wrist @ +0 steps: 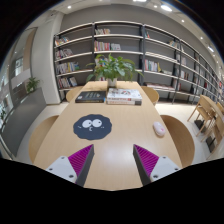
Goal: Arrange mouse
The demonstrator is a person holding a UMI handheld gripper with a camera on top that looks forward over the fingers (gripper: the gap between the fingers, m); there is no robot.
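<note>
**Q:** Gripper status, and task progress?

**A:** Fingers were spread apart and held nothing; their pink pads faced each other across bare tabletop. Judged from this layout, the task had not started. The mouse lay on the table, beyond the fingers and off toward the right one, well apart from the mat. Pickup and placement both remained.

**Q:** Materials and shapes?

**A:** The table was smooth, pale wood with rounded ends. The mouse was a small, light, domed shell. The mat was dark, round and flat, with a pale printed figure. Farther off lay stacked books, then a leafy plant, then shelves along the wall.
</note>
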